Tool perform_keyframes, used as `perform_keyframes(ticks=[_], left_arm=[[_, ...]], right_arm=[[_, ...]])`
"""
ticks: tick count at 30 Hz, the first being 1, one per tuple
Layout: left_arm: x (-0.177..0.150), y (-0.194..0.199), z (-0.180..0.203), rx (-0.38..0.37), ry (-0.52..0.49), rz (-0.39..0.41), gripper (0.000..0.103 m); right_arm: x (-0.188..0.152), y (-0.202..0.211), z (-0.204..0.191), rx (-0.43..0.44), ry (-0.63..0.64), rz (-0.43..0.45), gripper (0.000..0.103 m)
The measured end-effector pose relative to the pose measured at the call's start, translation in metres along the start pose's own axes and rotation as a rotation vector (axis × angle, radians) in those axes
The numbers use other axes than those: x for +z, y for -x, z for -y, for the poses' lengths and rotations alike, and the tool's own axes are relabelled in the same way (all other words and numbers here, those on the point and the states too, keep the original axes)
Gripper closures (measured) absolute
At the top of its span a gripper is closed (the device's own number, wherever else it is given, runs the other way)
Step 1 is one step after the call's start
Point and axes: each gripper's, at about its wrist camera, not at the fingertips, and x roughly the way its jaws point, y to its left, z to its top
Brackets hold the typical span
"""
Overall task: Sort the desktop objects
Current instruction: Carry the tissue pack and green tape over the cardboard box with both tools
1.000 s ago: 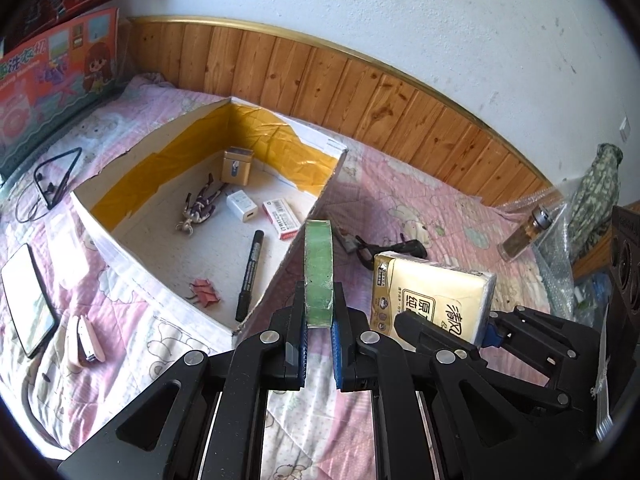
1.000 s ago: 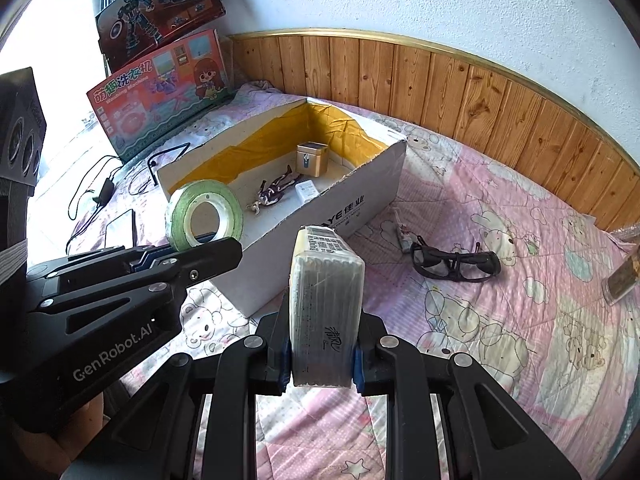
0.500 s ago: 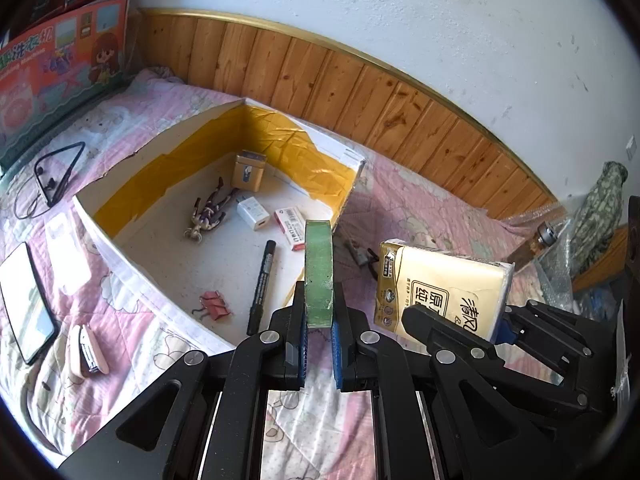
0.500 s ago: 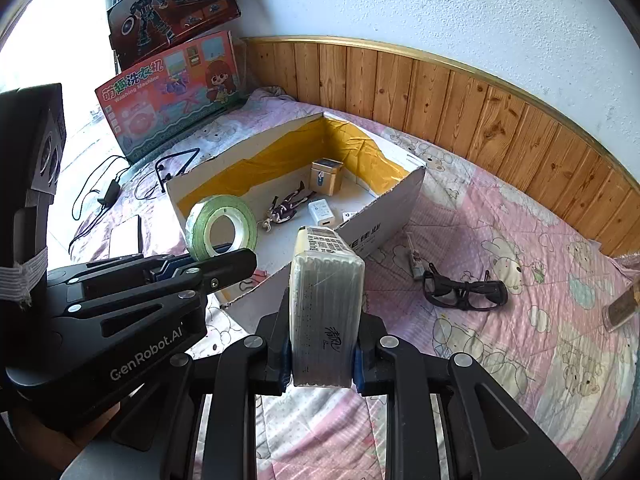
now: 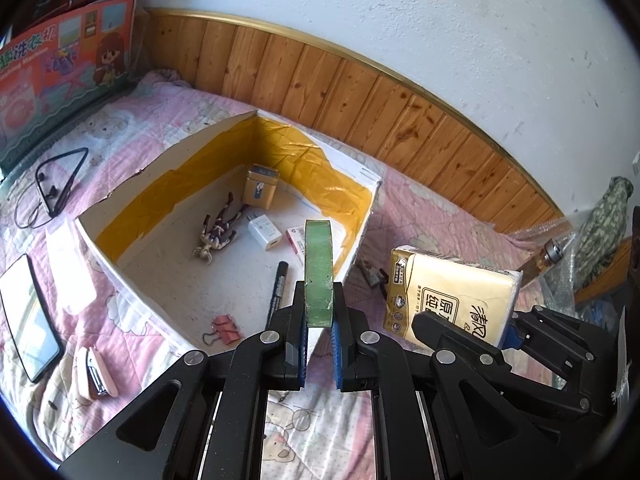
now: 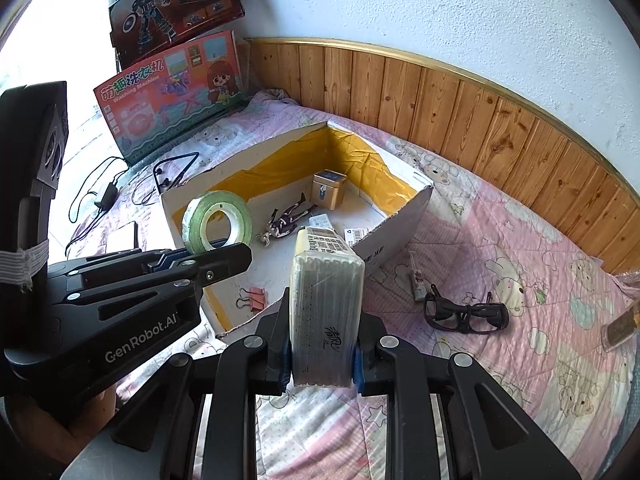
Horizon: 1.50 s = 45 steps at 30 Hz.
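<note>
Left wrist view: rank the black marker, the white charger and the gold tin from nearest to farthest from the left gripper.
From the left gripper, which is shut on the green tape roll:
1. Black marker, on the box floor just beyond the fingers, slightly left.
2. White charger, mid-floor, farther in.
3. Gold tin, standing in the far corner against the yellow-taped wall.

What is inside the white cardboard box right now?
In the cardboard box: a gold case, a small figure keychain, a white charger, a red-and-white packet, a black marker and pink binder clips. The held green tape roll covers part of the floor.
</note>
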Motion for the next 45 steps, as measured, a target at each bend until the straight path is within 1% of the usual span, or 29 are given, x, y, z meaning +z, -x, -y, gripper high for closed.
perform_keyframes(ticks=[12, 17, 20, 24, 31, 37, 40, 45], left_arm=[[0.017, -0.013, -0.013, 0.025, 0.022, -0.017, 0.094], [0.024, -0.024, -0.031, 0.042, 0.063, -0.054, 0.094], [0.029, -0.033, -0.046, 0.048, 0.112, -0.091, 0.094], [0.038, -0.043, -0.062, 0.079, 0.133, -0.111, 0.094], [0.054, -0.061, -0.083, 0.117, 0.139, -0.142, 0.094], [0.052, -0.081, -0.094, 0.165, 0.136, -0.206, 0.093], [0.051, -0.09, -0.099, 0.175, 0.157, -0.245, 0.093], [0.051, -0.095, -0.103, 0.212, 0.152, -0.257, 0.093]], right_arm=[[0.02, -0.013, -0.004, -0.003, 0.023, -0.004, 0.079], [0.032, -0.02, -0.005, 0.006, 0.027, -0.005, 0.079], [0.04, -0.027, -0.007, 0.051, 0.021, -0.009, 0.079], [0.047, -0.045, -0.016, 0.084, 0.028, -0.041, 0.079], [0.052, -0.087, -0.027, 0.09, 0.055, -0.115, 0.079], [0.052, -0.118, -0.035, 0.083, 0.101, -0.177, 0.079], [0.053, -0.132, -0.039, 0.079, 0.122, -0.205, 0.079], [0.054, -0.152, -0.044, 0.069, 0.129, -0.242, 0.079]])
